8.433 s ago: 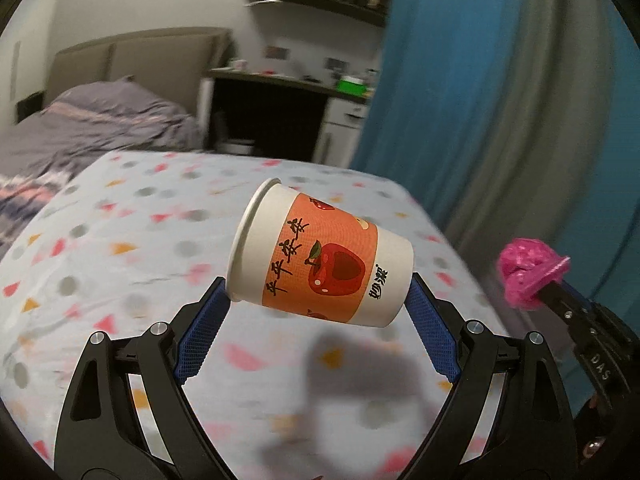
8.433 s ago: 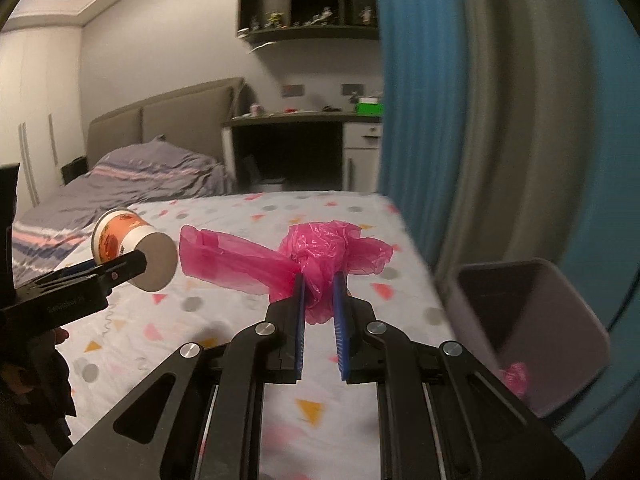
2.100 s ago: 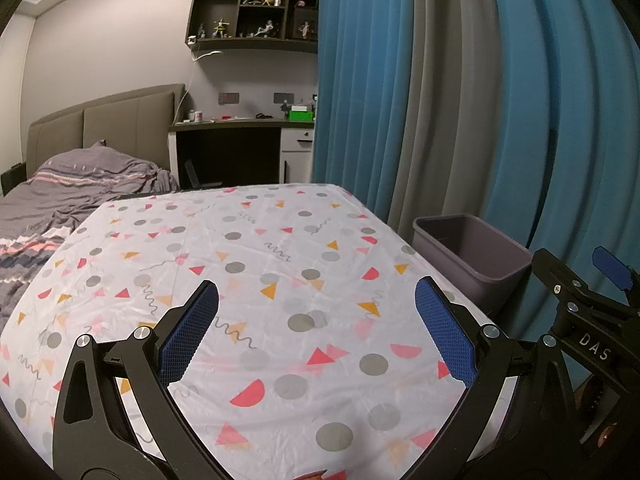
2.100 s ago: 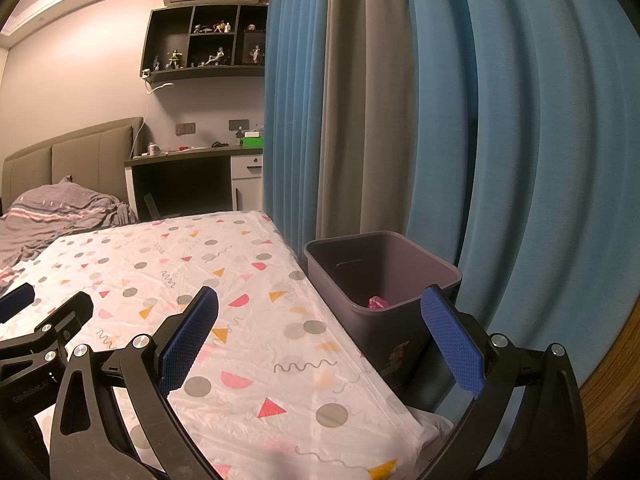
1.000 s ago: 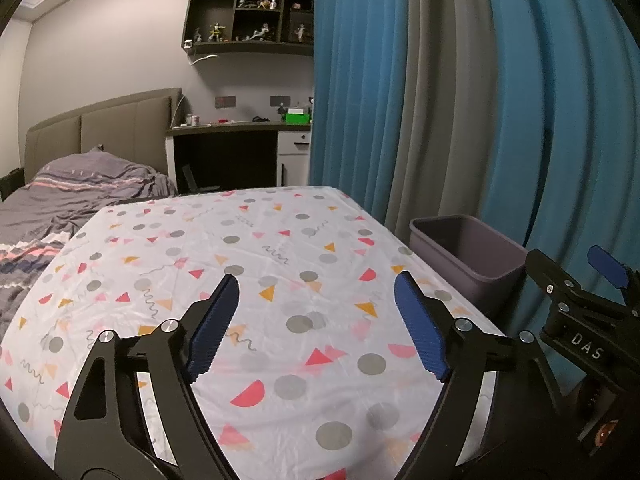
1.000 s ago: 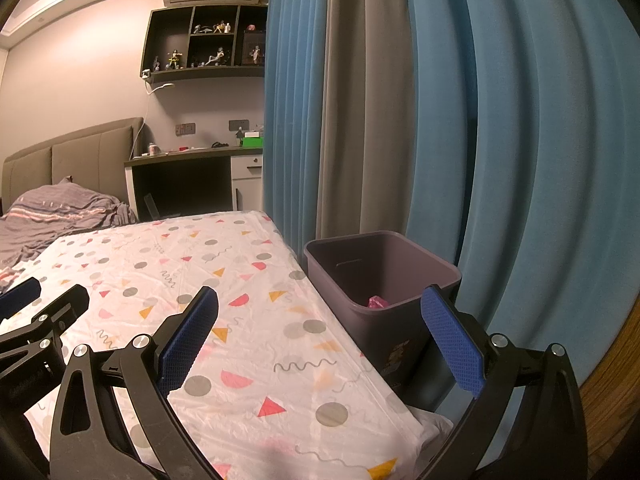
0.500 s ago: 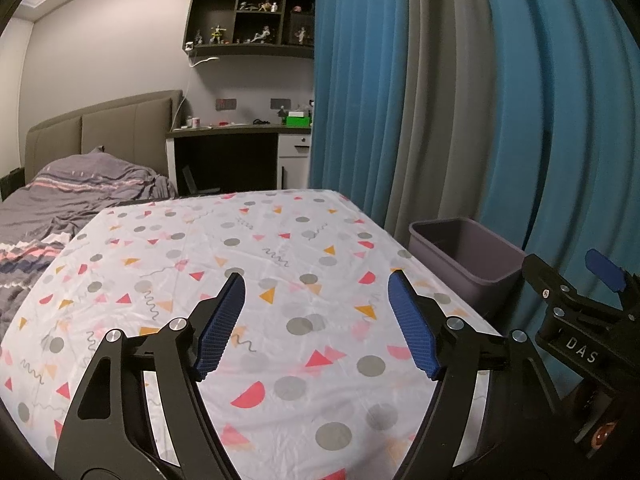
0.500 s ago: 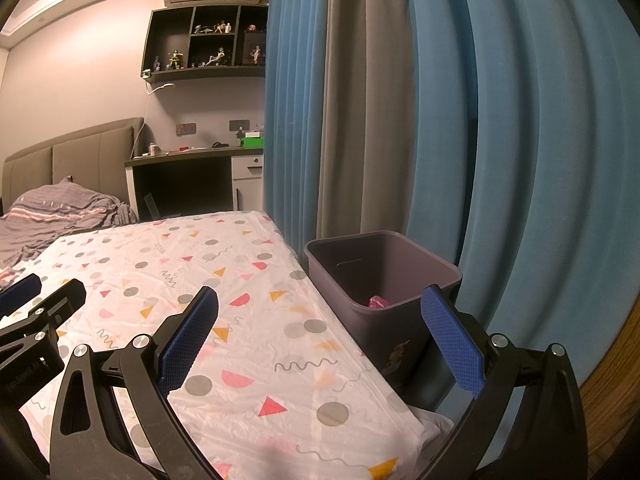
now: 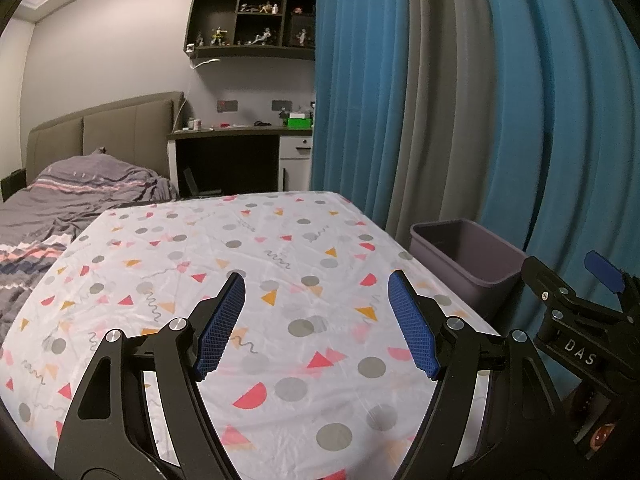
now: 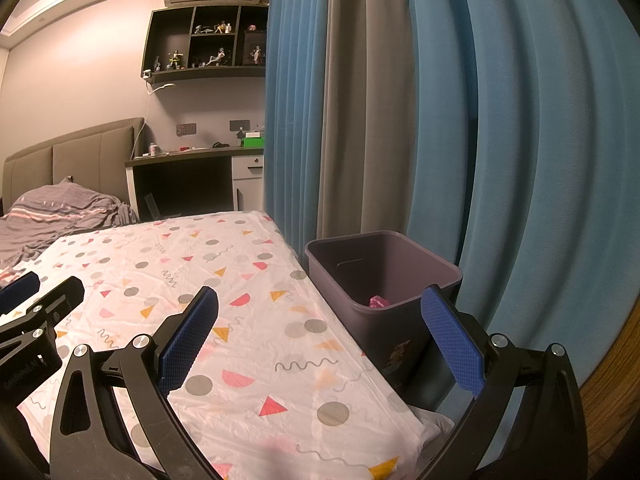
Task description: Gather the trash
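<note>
A grey-purple trash bin point(image 10: 384, 276) stands on the floor at the table's right edge; it also shows in the left wrist view point(image 9: 468, 256). A bit of pink plastic bag point(image 10: 378, 302) lies inside it. My left gripper point(image 9: 316, 320) is open and empty above the patterned tablecloth point(image 9: 256, 256). My right gripper point(image 10: 320, 340) is wide open and empty, hovering over the table's right edge near the bin. The right gripper shows at the far right of the left wrist view point(image 9: 580, 308). No paper cup is visible.
Blue and grey curtains point(image 10: 400, 120) hang behind the bin. A bed with grey bedding point(image 9: 72, 200) lies left of the table. A desk point(image 9: 240, 152) and wall shelves point(image 9: 248, 24) stand at the back.
My left gripper's jaws have narrowed over the last second but stay open. The right gripper has hardly moved. Eight seconds ago both held trash (cup, pink bag); both are empty now.
</note>
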`<state>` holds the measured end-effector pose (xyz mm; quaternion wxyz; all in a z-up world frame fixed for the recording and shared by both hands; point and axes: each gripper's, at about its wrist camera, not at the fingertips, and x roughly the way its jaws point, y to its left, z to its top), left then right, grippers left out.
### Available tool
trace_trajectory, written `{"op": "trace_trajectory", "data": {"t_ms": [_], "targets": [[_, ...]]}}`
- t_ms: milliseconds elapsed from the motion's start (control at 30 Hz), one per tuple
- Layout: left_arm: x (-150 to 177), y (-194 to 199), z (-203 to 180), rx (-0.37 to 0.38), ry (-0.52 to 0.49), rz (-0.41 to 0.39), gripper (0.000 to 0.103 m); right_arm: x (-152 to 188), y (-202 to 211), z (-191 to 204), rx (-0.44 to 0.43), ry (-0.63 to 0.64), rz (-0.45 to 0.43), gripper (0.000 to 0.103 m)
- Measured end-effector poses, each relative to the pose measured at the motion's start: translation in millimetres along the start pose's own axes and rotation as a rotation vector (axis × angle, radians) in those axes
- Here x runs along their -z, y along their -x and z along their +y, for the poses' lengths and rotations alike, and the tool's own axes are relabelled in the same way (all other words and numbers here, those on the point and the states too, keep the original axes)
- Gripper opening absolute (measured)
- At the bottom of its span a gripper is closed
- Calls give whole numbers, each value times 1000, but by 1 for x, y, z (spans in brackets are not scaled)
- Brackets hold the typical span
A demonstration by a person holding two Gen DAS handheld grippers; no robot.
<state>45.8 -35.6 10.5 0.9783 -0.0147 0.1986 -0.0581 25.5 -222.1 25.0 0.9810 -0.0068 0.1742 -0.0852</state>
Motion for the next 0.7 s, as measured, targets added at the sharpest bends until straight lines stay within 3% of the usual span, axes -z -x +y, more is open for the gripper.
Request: {"op": "trace_trajectory", "data": {"t_ms": [467, 700], "targets": [[-3, 8, 0, -41, -21, -38, 82, -1, 0, 0, 0, -3, -2, 97], [-3, 11, 2, -47, -16, -48, 94, -12, 2, 5, 6, -12, -11, 97]]}}
